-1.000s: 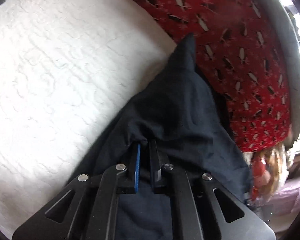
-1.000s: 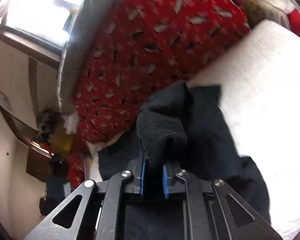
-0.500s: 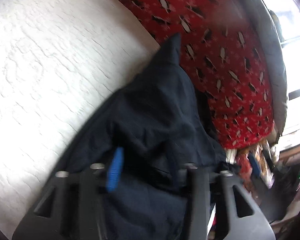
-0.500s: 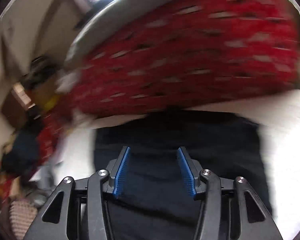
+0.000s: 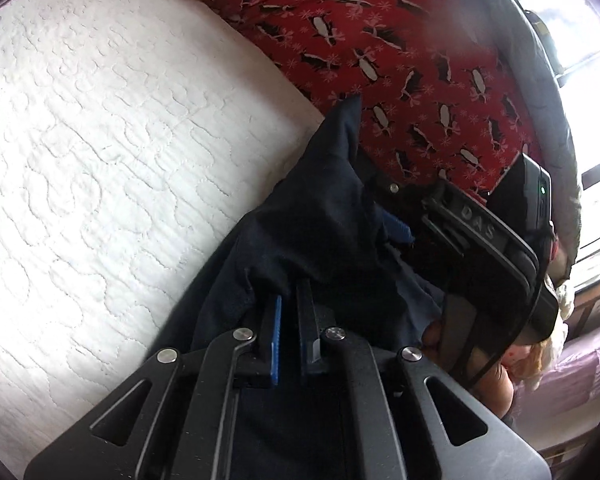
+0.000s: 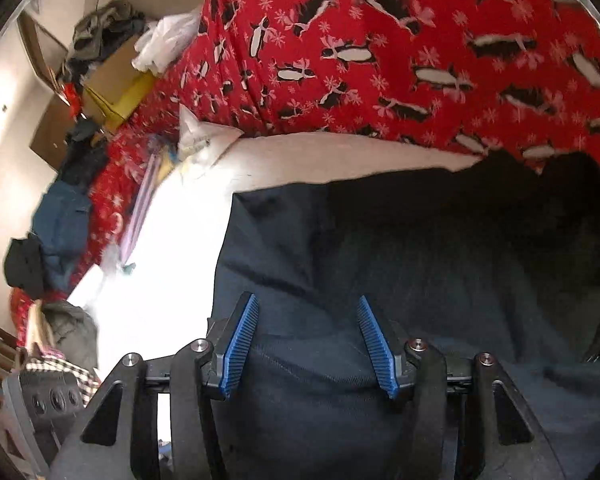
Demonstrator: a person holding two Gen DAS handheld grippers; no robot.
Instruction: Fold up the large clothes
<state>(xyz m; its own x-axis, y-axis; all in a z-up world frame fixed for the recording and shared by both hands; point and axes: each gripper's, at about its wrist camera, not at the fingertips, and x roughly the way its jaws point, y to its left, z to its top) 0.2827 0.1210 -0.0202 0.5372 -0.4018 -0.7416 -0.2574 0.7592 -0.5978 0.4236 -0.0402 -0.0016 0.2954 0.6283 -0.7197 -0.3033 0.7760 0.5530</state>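
One dark navy garment (image 5: 324,216) lies bunched on the white quilted mattress (image 5: 100,152) beside the red penguin-print blanket (image 5: 400,60), and the step in hand looks like re-gripping between folds. The left claw (image 5: 290,312) is clenched on a raised ridge of that cloth, while the right claw (image 6: 308,340) hangs released above the flat dark fabric with nothing pinched between its blue pads (image 6: 240,344). The next move probably calls for the right claw to drop onto a free edge or corner, pinch it, and carry it across while the left holds; counted, one garment, one mattress, one blanket, two claws.
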